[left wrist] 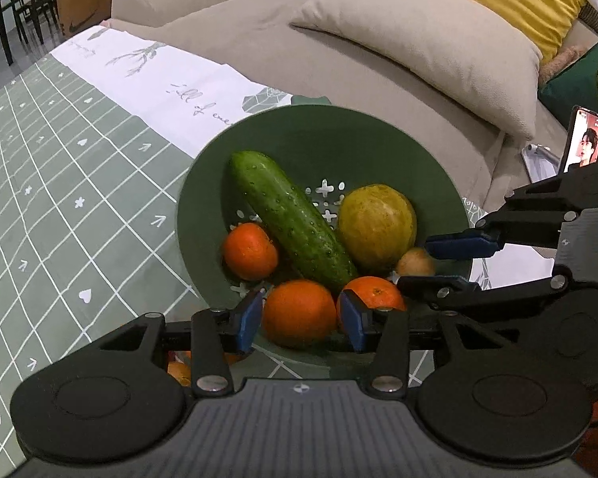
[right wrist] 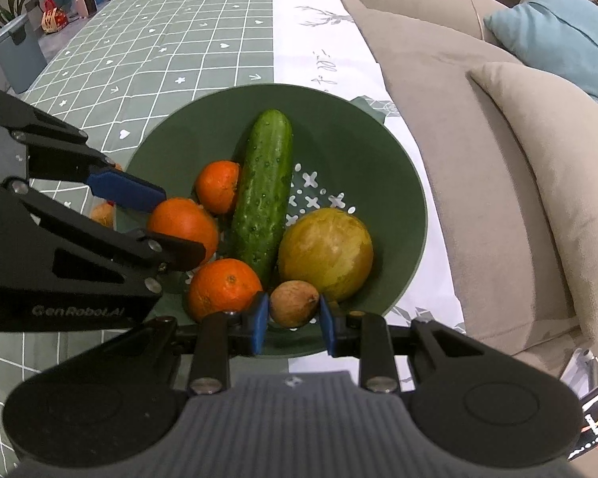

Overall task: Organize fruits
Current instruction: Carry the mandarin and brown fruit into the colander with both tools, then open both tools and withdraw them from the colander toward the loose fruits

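Two tongs are working over the green bowl (left wrist: 323, 135) on the table (left wrist: 59, 199). Through the left view, my left tongs (left wrist: 301, 314) are bracketing an orange (left wrist: 299, 312), pads apparently touching it. Through the right view, my right tongs (right wrist: 293, 318) are gaping around a small brown fruit (right wrist: 293, 302), directly ahead; the cucumber (right wrist: 265, 191) is lying lengthwise away, a sofa (right wrist: 478, 119) beyond.

Green perforated bowl (right wrist: 398, 183), orange mandarins (right wrist: 223, 286), green-and-white grid tablecloth (right wrist: 159, 40).
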The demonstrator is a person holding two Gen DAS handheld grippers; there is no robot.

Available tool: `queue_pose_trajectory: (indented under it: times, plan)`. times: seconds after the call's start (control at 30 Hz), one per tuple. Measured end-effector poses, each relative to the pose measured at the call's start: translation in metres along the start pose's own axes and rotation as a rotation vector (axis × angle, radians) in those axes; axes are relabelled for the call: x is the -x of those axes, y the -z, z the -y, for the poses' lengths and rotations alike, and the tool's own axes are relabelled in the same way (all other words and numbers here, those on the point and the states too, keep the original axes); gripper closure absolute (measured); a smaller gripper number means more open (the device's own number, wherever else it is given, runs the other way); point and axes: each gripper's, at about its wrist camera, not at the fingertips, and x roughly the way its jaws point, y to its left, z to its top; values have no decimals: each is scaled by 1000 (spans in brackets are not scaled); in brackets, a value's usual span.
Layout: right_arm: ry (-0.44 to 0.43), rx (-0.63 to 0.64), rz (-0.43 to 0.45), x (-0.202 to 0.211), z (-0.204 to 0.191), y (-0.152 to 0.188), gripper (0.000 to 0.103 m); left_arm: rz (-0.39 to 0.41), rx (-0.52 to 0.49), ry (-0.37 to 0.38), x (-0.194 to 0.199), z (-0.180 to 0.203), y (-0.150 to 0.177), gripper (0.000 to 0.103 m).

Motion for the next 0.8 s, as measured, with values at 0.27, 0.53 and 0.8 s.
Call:
queue_pose_trajectory:
  times: [0.27,0.53,0.8]
  plan:
    - [48,38,45,20,-14,-2,65,94,18,-13,37,-6,2,45]
    - [58,25,154,54,-40,1,42,192,61,-69,78,-16,24,45]
    - [64,-59,265,80,-76,13,38,266,172,-110,110,-43,59,44]
